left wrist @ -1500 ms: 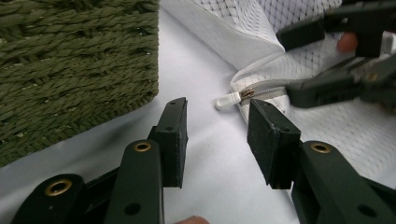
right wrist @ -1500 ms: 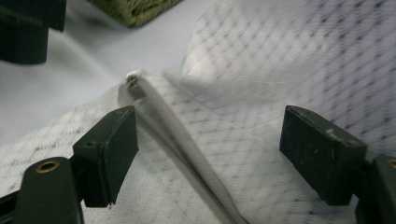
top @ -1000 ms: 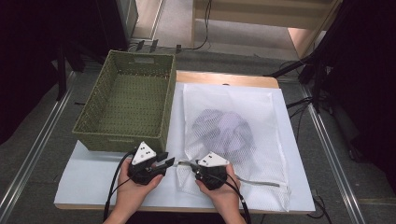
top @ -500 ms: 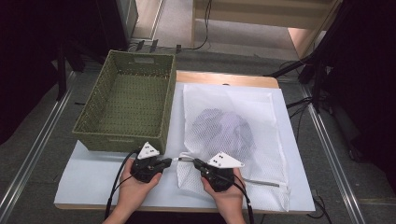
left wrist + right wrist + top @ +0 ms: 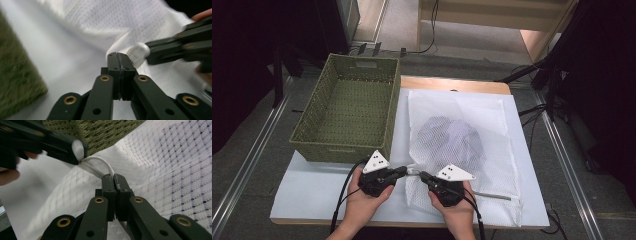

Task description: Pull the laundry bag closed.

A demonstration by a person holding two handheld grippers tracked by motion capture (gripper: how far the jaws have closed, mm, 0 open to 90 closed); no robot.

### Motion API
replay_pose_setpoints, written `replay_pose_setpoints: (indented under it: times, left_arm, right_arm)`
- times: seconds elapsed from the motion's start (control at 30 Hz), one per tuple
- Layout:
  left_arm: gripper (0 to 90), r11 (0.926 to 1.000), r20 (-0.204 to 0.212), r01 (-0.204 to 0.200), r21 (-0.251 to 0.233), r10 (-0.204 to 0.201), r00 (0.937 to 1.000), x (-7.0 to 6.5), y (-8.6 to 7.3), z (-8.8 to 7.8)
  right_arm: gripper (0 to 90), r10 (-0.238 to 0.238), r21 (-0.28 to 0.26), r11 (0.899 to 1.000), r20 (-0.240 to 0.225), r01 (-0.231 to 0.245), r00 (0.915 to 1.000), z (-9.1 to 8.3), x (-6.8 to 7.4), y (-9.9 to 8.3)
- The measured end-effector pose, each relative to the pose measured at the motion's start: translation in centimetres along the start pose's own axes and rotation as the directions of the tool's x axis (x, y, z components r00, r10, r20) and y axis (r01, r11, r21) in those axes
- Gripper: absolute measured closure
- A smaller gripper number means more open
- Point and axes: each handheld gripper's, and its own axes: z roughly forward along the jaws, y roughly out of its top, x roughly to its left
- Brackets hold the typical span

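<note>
The white mesh laundry bag (image 5: 462, 145) lies flat on the white table top (image 5: 312, 185), just beside the green woven basket (image 5: 347, 115), with a dark, patterned garment (image 5: 452, 140) showing through its netting. I judge it light, limp and quick to sag: lifted by one corner, it would likely droop and let the load slide to the low end. The sturdiest hold looks to be the corded zipper edge at the near corner — and both grippers are there.

The left gripper (image 5: 117, 58) has its jaws pressed together on a fold of the bag's edge, having just closed on it. The right gripper (image 5: 113, 180) pinches the mesh beside a white cord loop (image 5: 100, 163), jaws tight together.

Much is hard to make out. The garment is only a blurred shape behind the mesh. Whether the zipper stands open or shut I cannot tell — the hands (image 5: 367, 200) cover that corner from above, and the left gripper view is smeared.
</note>
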Motion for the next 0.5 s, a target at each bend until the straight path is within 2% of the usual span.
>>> replay_pose_setpoints:
  times: [0.03, 0.13, 0.23, 0.33, 0.4, 0.5]
  left_arm:
    - [83.5, 0.9999, 0.020, 0.003, -0.016, -0.002, 0.9998, -0.1, 0.1, -0.2]
    - [77.5, 1.0000, 0.015, 0.003, -0.001, -0.003, 0.9999, 0.1, 0.0, -0.2]
    - [66.2, 0.9987, 0.033, 0.048, 0.016, -0.049, 0.9983, 0.9, -0.5, -0.4]
    - [54.4, 0.9956, 0.079, 0.086, 0.039, -0.089, 0.9929, 1.4, -0.6, -0.5]
    - [48.4, 0.9935, 0.093, 0.099, 0.056, -0.104, 0.9903, 1.5, -0.7, -0.3]
    - [41.6, 0.9847, 0.141, 0.124, 0.122, -0.141, 0.9799, 1.7, -1.0, 0.5]
  right_arm:
    - [89.7, 0.000, -0.002, 1.000, -0.003, 0.000, 1.0000, 0.0, -0.1, 0.0]
    - [89.7, 0.000, -0.004, 1.000, -0.002, 0.000, 1.0000, 0.0, -0.1, 0.0]
    - [89.7, -0.005, -0.005, 1.000, 0.000, 0.005, 1.0000, 0.0, -0.1, 0.1]
    - [89.7, -0.004, -0.007, 1.000, 0.001, 0.004, 1.0000, 0.0, -0.2, 0.1]
    - [89.7, -0.006, -0.009, 1.000, 0.002, 0.006, 1.0000, 0.0, -0.1, 0.1]
    - [89.6, -0.006, -0.016, 1.000, 0.002, 0.006, 1.0000, 0.0, 0.0, 0.1]
